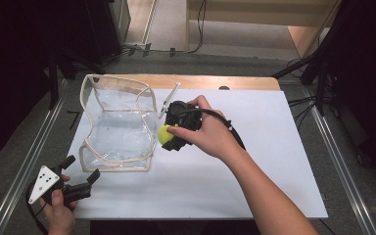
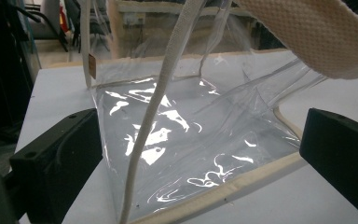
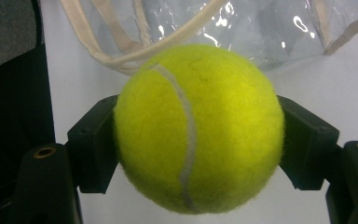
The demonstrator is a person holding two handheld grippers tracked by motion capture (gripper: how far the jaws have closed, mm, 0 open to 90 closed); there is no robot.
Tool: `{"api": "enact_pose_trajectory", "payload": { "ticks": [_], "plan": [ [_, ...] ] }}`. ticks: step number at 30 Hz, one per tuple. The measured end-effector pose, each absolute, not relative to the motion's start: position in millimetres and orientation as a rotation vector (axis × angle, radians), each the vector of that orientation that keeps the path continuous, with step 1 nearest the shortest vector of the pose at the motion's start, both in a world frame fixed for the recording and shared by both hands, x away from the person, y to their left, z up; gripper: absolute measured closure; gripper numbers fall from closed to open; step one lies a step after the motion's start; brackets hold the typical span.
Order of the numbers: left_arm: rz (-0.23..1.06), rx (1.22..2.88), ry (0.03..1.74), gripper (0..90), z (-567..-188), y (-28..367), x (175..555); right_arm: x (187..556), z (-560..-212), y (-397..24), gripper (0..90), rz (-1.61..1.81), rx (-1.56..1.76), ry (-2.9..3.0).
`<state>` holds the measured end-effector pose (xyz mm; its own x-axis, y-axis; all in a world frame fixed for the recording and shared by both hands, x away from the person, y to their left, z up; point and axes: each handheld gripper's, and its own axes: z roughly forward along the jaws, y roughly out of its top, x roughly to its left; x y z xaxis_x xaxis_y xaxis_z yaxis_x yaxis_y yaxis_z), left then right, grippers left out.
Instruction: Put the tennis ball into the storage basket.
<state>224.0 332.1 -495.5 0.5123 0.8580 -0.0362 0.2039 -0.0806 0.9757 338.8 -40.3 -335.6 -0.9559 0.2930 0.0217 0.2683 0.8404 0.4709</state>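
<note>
Gripping the fuzzy yellow-green tennis ball [image 3: 196,127] tight in my right gripper [image 1: 169,133], I hold it just beside the clear plastic bag [image 1: 119,125], whose opening lies leftward; my left gripper [image 1: 83,170] waits open near its corner.

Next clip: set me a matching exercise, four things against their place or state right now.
Things:
1. tennis ball
2. clear bag
3. left gripper
4. right gripper

States:
a. open, jaws apart, nothing between the pads
b. yellow-green, clamped between two black jaws
c. standing on the white table top, mouth open, cream-edged
d. shut, held beside the bag

Pairs: 1-b, 2-c, 3-a, 4-d
</note>
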Motion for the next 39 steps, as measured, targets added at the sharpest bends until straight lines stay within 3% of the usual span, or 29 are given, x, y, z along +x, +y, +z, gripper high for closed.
{"api": "enact_pose_trajectory", "payload": {
  "ticks": [39],
  "plan": [
    [0.696,1.588,0.933,0.0,-495.7,332.2,224.0,337.9,-305.4,-1.6,22.7,0.799,0.353,2.968]
  ]
}}
